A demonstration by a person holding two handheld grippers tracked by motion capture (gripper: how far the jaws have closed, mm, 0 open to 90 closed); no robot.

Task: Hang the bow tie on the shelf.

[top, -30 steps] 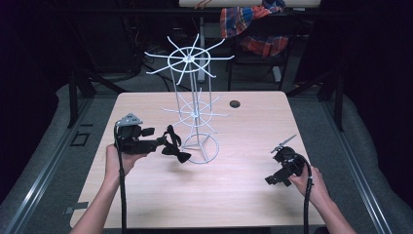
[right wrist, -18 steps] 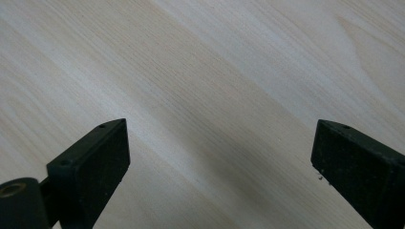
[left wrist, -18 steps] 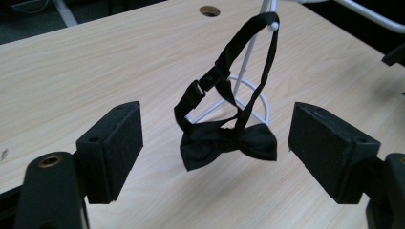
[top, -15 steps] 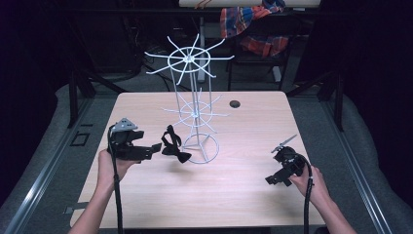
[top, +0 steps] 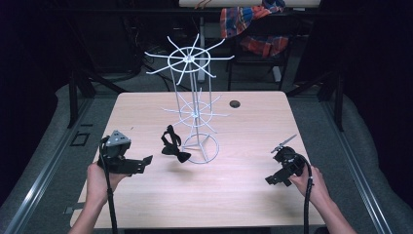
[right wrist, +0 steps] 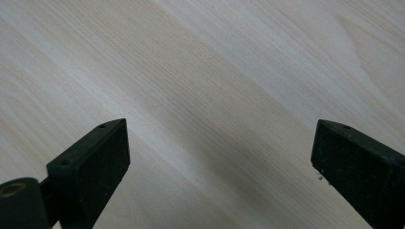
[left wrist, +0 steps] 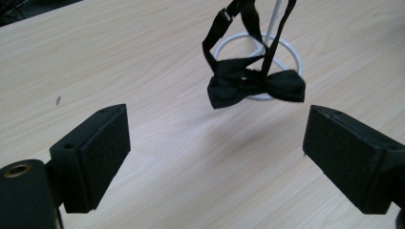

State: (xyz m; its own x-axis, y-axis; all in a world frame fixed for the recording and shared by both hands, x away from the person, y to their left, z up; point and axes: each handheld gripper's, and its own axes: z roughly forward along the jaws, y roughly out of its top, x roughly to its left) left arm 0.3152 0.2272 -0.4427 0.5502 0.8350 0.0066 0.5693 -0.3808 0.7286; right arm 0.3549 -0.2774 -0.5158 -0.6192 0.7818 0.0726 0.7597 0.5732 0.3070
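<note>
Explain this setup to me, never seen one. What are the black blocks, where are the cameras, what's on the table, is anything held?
No robot here: a person sits at a wooden table holding a two-jaw gripper in each hand. The high view looks down from above the person's side, with the left gripper at picture left and the right gripper at picture right. The other two pictures come from cameras riding on the grippers; the black blocks rising from the bottom are that gripper's own pads.

On the table stands a white wire display rack with spokes at two levels and a ring base. A black bow tie hangs from the rack by its strap, beside the base. A small dark round thing sits farther back.

Nothing is held. The left jaws have just been opening and stand wide, the bow tie ahead of them, not between. The right jaws are open over bare wood.
</note>
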